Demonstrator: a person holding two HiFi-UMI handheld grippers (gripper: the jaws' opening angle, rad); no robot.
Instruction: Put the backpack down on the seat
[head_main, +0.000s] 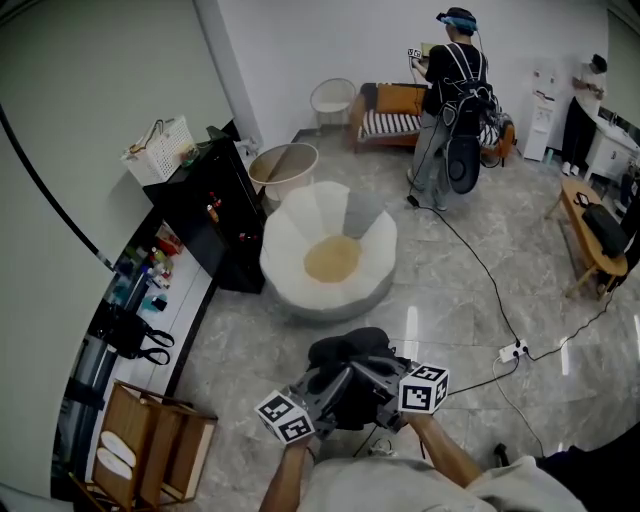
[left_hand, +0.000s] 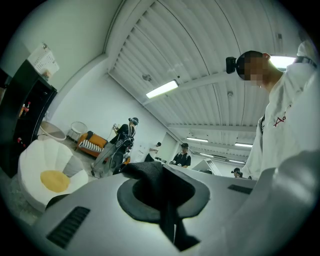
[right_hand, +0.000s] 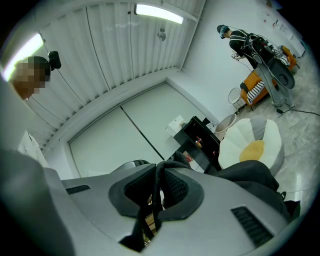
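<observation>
One black backpack (head_main: 345, 352) is held over the grey floor (head_main: 470, 290), near the one white petal-shaped seat (head_main: 300, 262) with a yellow centre but apart from it, not yet set down. Its bulk is shown only in the head view, gathered between the left hand-held gripper (head_main: 322, 388) and the right hand-held gripper (head_main: 385, 385). Two marker cubes are counted there, one on each.

The jaw tips are lost in dark fabric in that view, and the grip is shown by the gripper views instead. The left hand-held gripper's jaws are closed on a black fabric strap (left_hand: 150, 175). The right hand-held gripper's jaws are clamped on a mesh-backed strap (right_hand: 159, 185), with part of the bag's body visible beyond them.

The backpack's lower part is cut off by the grippers and the person's arms.

Beside the seat a black cabinet (head_main: 215, 215) is seen. Further off, a person in a harness (head_main: 450, 90) stands before an orange sofa (head_main: 395, 110).
</observation>
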